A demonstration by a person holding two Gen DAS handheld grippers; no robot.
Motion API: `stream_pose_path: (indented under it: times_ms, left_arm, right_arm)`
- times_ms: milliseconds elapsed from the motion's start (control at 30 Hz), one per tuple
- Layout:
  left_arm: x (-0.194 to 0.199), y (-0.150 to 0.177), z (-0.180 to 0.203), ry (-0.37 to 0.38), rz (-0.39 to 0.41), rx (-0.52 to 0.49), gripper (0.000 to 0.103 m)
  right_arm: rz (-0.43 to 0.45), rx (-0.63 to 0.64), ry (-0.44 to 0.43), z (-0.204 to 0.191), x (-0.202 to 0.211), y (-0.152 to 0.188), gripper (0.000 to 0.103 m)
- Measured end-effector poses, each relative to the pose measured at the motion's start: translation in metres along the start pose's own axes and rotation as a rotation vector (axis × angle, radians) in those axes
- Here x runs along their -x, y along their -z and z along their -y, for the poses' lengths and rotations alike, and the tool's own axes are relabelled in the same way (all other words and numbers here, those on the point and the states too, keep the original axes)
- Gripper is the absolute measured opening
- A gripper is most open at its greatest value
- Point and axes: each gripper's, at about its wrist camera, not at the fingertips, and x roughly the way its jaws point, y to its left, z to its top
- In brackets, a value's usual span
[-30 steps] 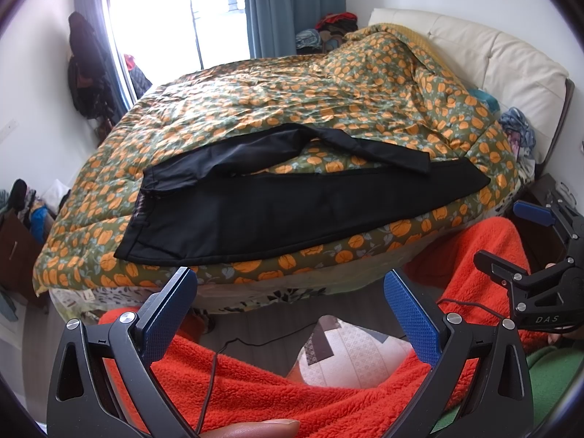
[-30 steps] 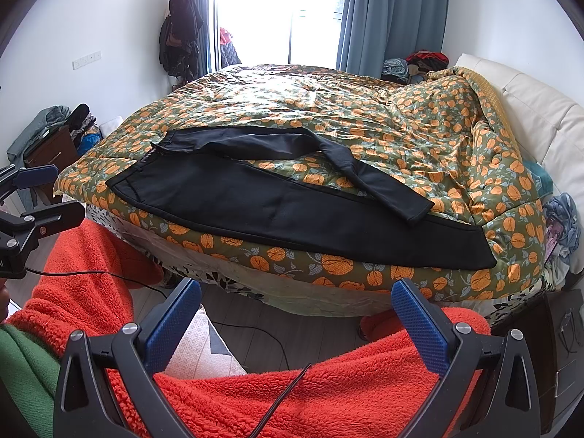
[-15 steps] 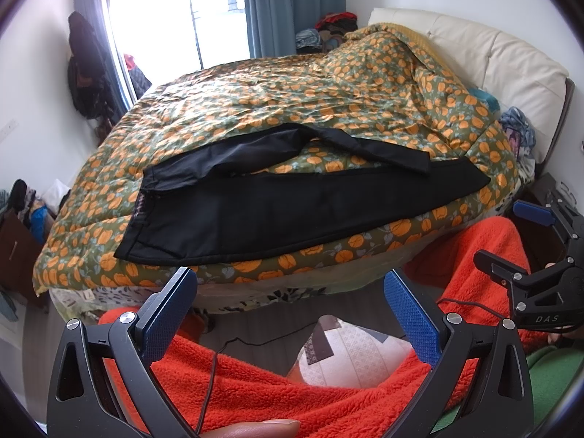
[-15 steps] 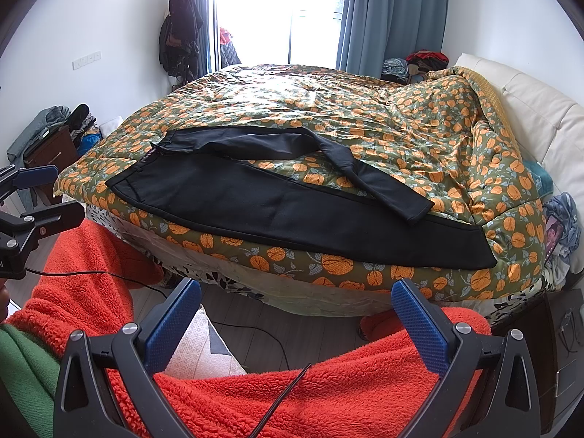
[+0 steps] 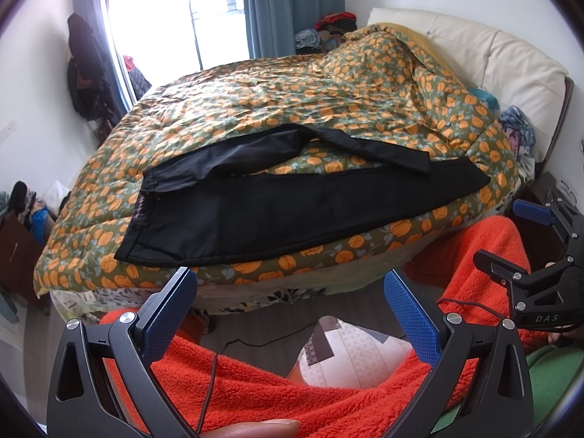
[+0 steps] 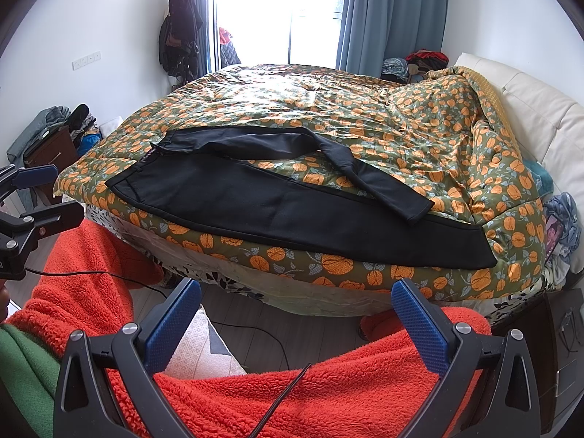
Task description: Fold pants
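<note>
Black pants (image 5: 277, 211) (image 6: 277, 211) lie spread along the near edge of a bed covered by an orange-and-green quilt (image 5: 292, 102) (image 6: 328, 116). The waistband is at the left; one leg runs straight to the right, the other bends over the quilt behind it. My left gripper (image 5: 288, 299) is open and empty, held low in front of the bed, short of the pants. Equally low hangs my right gripper (image 6: 295, 306), open with nothing between its blue pads. Each gripper shows at the edge of the other's view.
A person's red fleece sleeves (image 5: 277, 394) (image 6: 310, 394) fill the foreground. A cream headboard (image 5: 503, 62) stands at the right. Clothes hang by the window (image 6: 182, 29). A dark cabinet (image 6: 47, 149) stands left, with a cable (image 6: 255, 332) and a patterned mat (image 5: 350, 350) on the floor.
</note>
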Motion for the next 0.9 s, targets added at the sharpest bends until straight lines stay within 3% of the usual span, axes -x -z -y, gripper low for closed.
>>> stream_pose_path:
  times_ms: [900]
  left_arm:
    - [-0.0031,0.0038,0.0015,-0.003,-0.002,-0.006,0.102]
  right_arm:
    - [-0.001,0.0,-0.001,0.0013,-0.0005,-0.003,0.103]
